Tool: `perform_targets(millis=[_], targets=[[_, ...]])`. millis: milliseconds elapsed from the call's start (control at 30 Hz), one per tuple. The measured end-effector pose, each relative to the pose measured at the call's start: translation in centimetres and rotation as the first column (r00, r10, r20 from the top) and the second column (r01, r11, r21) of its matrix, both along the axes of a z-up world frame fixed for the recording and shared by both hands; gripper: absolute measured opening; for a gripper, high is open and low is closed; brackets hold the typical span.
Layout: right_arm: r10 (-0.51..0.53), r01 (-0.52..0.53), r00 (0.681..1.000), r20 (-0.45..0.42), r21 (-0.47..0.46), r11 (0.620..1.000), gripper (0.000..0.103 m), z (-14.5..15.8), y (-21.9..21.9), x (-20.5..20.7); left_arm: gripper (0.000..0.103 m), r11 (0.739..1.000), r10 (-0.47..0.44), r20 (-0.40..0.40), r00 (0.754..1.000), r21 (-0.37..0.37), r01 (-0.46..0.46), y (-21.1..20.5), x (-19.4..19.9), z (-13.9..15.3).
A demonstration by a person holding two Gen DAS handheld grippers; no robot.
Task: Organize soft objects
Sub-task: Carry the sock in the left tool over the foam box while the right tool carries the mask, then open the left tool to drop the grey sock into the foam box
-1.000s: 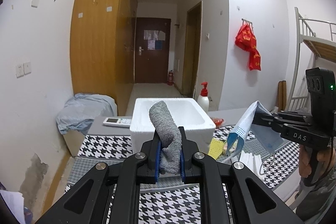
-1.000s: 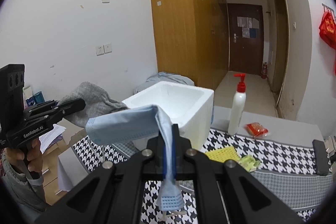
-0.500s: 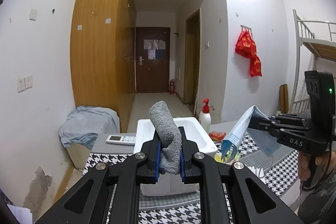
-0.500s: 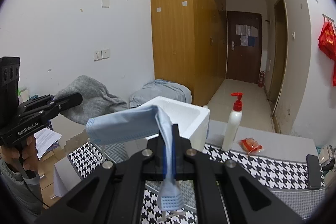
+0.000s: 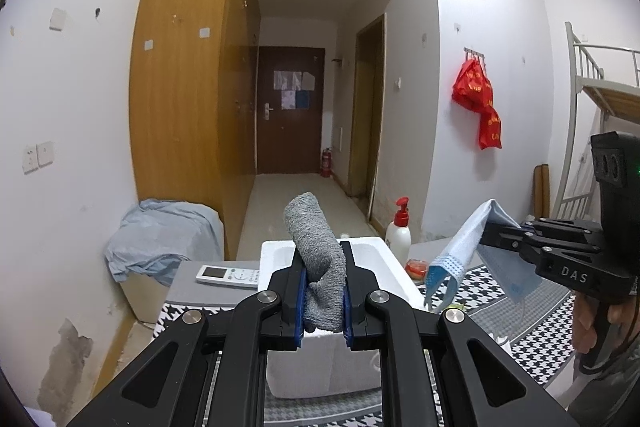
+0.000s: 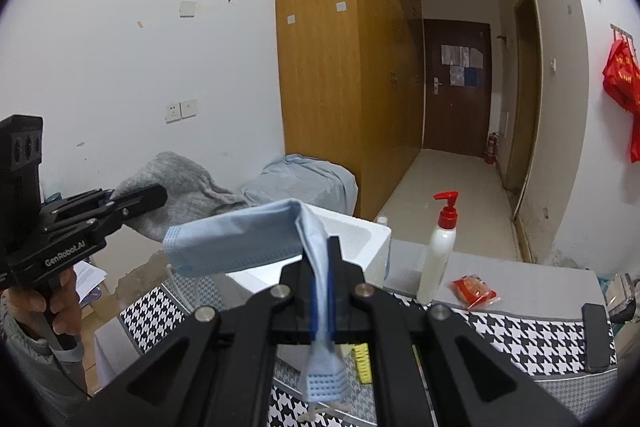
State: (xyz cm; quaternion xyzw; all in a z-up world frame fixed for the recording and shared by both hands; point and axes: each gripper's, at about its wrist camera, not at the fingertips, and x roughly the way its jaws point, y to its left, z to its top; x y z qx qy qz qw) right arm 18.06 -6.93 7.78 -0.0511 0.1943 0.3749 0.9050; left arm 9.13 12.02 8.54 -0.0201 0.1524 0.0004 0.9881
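At the lower centre of the left wrist view, the left gripper [image 5: 324,301] is clamping a grey knitted sock [image 5: 318,259] in front of the white foam box [image 5: 362,251]. The right gripper [image 6: 322,301] is pinching a light blue face mask [image 6: 240,243] (its fold draping left) above the houndstooth tablecloth [image 6: 516,339].

The left gripper [image 5: 323,291] is clamped on a grey knitted cloth [image 5: 318,259], which stands up between the pads. The right gripper [image 6: 320,291] is clamped on a blue face mask [image 6: 240,243], which drapes to the left and hangs below the pads. A hand [image 6: 60,303] grips the left gripper's handle; another hand [image 5: 596,323] grips the right gripper's handle.
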Motion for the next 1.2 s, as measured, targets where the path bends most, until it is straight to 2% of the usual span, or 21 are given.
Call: perform_targets(millis=[300,567,867,933,1033,1100,1133,1200], targets=[[-0.022,0.023,1.0,-0.015,0.011,1.0,0.006,-0.2,-0.8,1.0,0.015,0.999,-0.04,-0.031,0.999,-0.015,0.04,0.2,2.6,-0.9],[-0.093,0.093,0.995,-0.024,0.015,0.996,0.006,-0.4,-3.2,1.3,0.015,0.994,-0.109,-0.069,0.992,-0.031,0.107,-0.9,5.4,-1.9],[-0.146,0.147,0.988,-0.043,0.022,0.989,0.006,-0.8,-5.1,1.7,0.015,0.992,-0.126,-0.129,0.984,-0.029,0.123,-1.5,7.4,-3.1],[-0.15,0.151,0.988,-0.045,0.019,0.988,0.006,-0.9,-5.1,1.6,0.019,0.994,-0.107,-0.144,0.984,-0.01,0.107,-1.7,8.1,-3.2],[-0.153,0.154,0.987,-0.045,0.023,0.988,0.006,-0.9,-5.3,1.5,0.034,0.996,-0.091,-0.162,0.983,-0.012,0.09,-1.5,8.5,-3.5],[-0.157,0.158,0.987,-0.045,0.026,0.987,0.006,-0.9,-5.5,1.5,0.062,0.998,-0.063,-0.156,0.986,-0.007,0.062,-1.2,8.5,-3.5],[-0.16,0.162,0.986,-0.046,0.028,0.986,0.006,-0.9,-5.6,1.5,0.069,0.999,-0.043,-0.148,0.988,-0.005,0.043,-1.1,8.2,-3.5],[-0.165,0.167,0.985,-0.049,0.033,0.985,0.006,-0.8,-5.7,1.7,0.093,1.0,-0.015,-0.131,0.991,0.001,0.015,-0.8,7.8,-3.4]])
